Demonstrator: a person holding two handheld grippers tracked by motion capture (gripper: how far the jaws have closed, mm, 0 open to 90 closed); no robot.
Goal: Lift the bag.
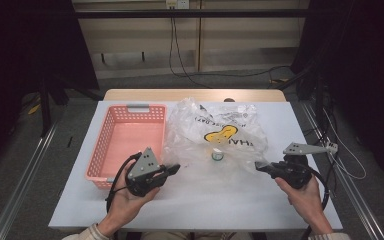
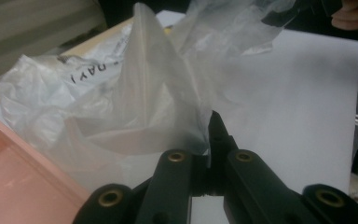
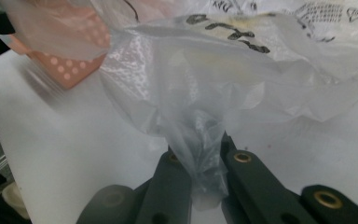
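Currently both the left gripper and right gripper pinch opposite edges of the clear plastic bag lying on the table beside the pink basket; uneven pulling could tear the thin film.

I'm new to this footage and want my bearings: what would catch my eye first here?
A crumpled clear plastic bag with black lettering and a yellow logo sprawls mid-table, the left gripper and right gripper each clamped on an edge of it. A pink basket sits at its left, and a small round item shows through the film.
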